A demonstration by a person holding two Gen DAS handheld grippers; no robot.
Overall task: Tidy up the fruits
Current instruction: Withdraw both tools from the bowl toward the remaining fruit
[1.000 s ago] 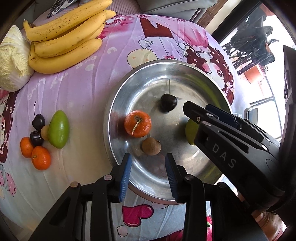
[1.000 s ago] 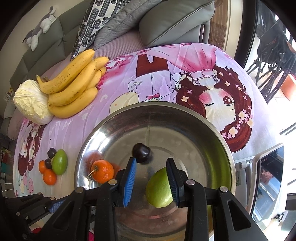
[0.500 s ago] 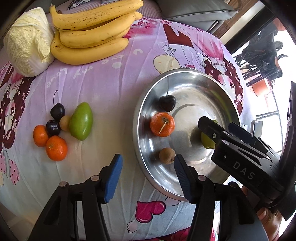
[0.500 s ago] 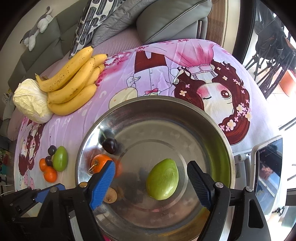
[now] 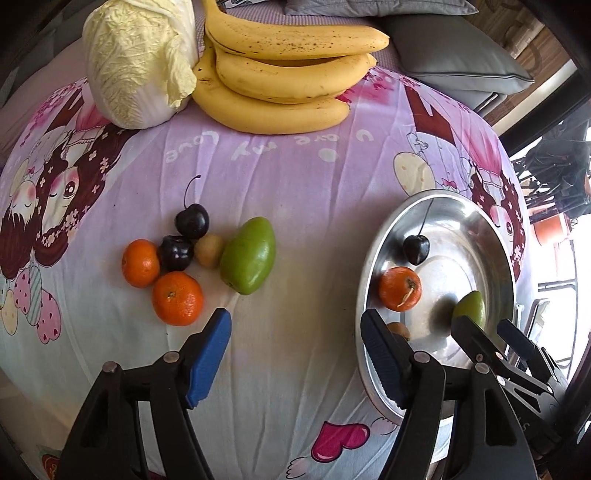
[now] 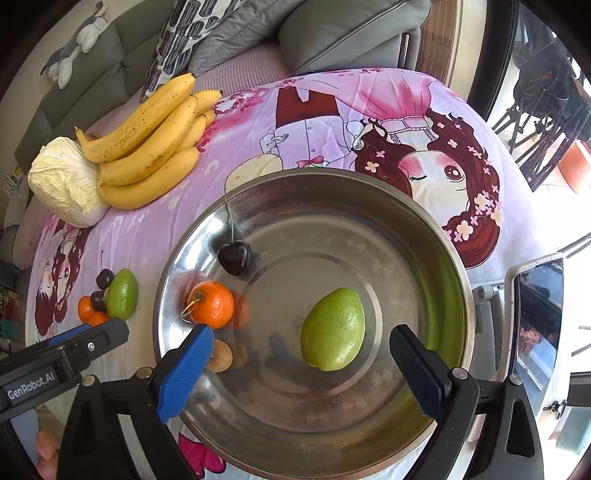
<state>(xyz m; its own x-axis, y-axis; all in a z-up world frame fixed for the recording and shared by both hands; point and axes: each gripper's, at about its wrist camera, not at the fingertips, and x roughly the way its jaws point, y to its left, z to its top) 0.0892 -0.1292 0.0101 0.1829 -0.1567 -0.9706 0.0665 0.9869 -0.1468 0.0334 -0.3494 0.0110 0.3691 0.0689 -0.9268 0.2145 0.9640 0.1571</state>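
Observation:
A steel bowl [image 6: 458, 266] holds a green mango [image 6: 332, 328], a tangerine [image 6: 212, 304], a cherry [image 6: 235, 256] and a small brown fruit [image 6: 221, 360]. My right gripper [image 6: 301, 373] is open and empty just above the bowl, near the mango. My left gripper [image 5: 295, 354] is open and empty over the cloth, left of the bowl [image 5: 369, 369]. On the cloth lie a second green mango [image 5: 249, 254], two tangerines [image 5: 177, 297], two cherries [image 5: 191, 220] and a small brown fruit [image 5: 209, 250].
A bunch of bananas [image 5: 284, 81] and a cabbage [image 5: 136, 55] lie at the far side of the pink cartoon-print cloth. Grey cushions [image 6: 347, 33] sit behind. A phone on a stand [image 6: 539, 317] is right of the bowl.
My right gripper opened and let go of the green mango, which now lies in the bowl. My left gripper opened wider and swung left toward the loose fruit.

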